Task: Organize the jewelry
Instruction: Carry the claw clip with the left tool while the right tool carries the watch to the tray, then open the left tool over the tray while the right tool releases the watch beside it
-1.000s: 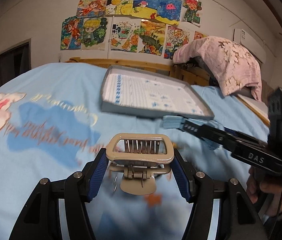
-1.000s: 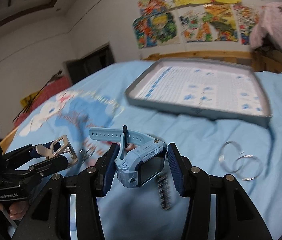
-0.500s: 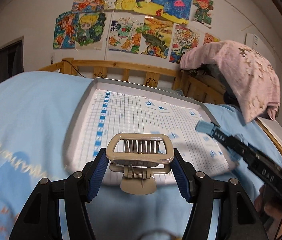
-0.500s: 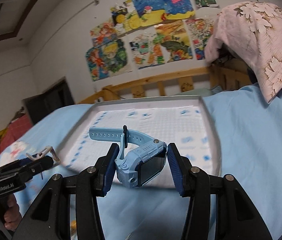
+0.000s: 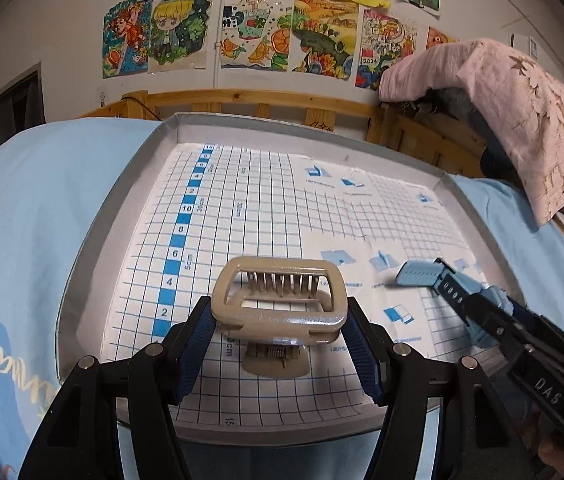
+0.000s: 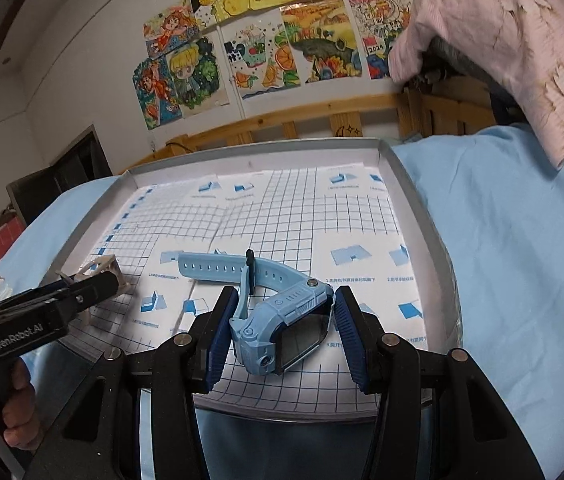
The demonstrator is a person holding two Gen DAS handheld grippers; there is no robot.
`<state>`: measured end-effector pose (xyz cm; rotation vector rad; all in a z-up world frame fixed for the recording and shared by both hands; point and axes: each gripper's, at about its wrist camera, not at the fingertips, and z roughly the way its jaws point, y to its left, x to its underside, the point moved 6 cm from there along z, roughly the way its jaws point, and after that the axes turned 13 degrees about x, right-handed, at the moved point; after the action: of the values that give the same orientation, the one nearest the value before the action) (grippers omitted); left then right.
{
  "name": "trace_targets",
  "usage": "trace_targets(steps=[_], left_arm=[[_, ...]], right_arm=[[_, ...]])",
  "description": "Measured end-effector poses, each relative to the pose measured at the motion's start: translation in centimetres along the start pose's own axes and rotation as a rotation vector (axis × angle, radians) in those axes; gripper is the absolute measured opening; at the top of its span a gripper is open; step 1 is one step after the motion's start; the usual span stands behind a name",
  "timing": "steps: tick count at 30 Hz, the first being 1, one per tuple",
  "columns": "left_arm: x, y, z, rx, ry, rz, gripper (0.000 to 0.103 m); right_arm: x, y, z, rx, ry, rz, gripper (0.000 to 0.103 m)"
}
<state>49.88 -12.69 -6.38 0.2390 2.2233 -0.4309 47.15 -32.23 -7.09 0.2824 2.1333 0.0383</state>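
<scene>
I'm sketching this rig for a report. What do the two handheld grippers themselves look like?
Both are black plastic frames with silver screws and ribbed dark-blue finger pads. The left gripper reads "GenRobot.AI" in white; the right gripper reads "DAS". Bare hands, no sleeves visible.

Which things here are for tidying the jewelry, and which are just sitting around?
For the job:
- beige hair clip, held in the left gripper
- blue watch, held in the right gripper
- gray tray with grid paper, under both grippers

Just around:
- pink blanket
- drawings on the wall
- blue bedsheet
- wooden bed rail
</scene>
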Motion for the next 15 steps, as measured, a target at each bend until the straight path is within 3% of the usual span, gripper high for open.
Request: trace_targets(steps=[3, 5, 12, 15], left_arm=[[0.0, 0.1, -0.4, 0.0, -0.008, -0.009, 0.08], [-0.1, 0.3, -1.2, -0.006, -0.033, -0.017, 0.085], [0.6, 0.2, -6.3, -0.019, -0.141, -0.035, 0.102], [1.6, -0.1, -9.1, -0.034, -0.194, -0.034, 0.103]], right_arm=[[0.2, -0.2, 0.1, -0.001, 0.005, 0.011, 0.047], [0.4, -0.4, -0.3, -0.01, 0.001, 0.019, 0.049], [0.1, -1.5, -3.8, -0.003, -0.089, 0.041, 0.074], [0.4, -2.0, -6.1, -0.003, -0.131, 0.04, 0.084]])
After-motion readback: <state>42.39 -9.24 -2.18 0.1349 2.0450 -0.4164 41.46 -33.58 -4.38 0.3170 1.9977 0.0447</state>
